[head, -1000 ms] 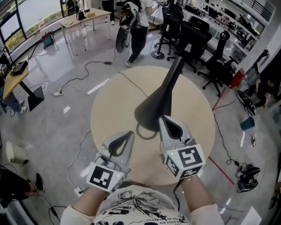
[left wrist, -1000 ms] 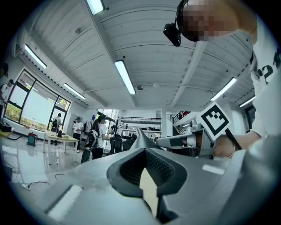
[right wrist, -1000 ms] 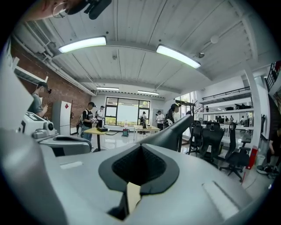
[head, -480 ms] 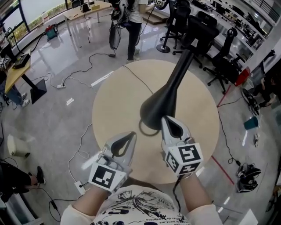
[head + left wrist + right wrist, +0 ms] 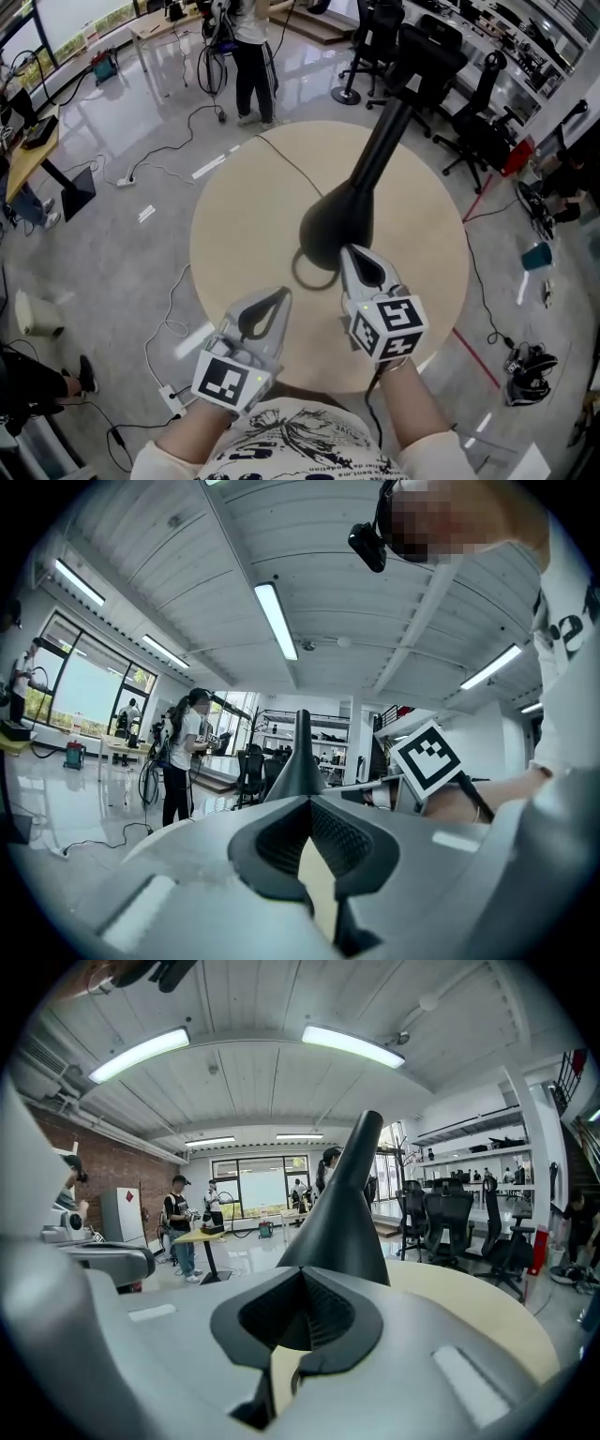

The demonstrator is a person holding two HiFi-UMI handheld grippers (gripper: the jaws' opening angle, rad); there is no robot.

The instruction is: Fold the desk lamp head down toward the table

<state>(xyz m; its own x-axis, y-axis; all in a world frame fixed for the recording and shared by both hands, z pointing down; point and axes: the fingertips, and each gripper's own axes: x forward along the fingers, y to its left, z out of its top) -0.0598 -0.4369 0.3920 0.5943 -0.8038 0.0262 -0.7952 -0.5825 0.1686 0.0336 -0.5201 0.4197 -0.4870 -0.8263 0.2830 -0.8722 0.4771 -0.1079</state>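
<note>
Closest to the person, the grey moulded-plastic left gripper hung over the near edge of the round, pale beige wooden table. Its jaws met at the tips, leaving only the leaf-shaped hollow between their ribbed black pads. Bare tabletop showed through that hollow, so it held nothing; I judged it was parked there in reserve.

Beside it and a little further out was the matching right gripper, carrying its white cube with black square markers. It was likewise closed tip to tip on nothing. Its nose lay right at the near flank of the matte black, cone-shaped desk lamp head, touching or all but; I could not tell which. With the jaws together it read as a pusher rather than a pincer, probably placed to lean on the smooth shell, which offered no edge to pinch.

The head sat near the middle of the table, wide end low, tapering into a slim black stem that slanted away to the far right. A thin dark ring lay on the tabletop at the wide end; what it was I could not say.

Beyond stretched a glossy grey floor with trailing cables, black office chairs and a standing person
</note>
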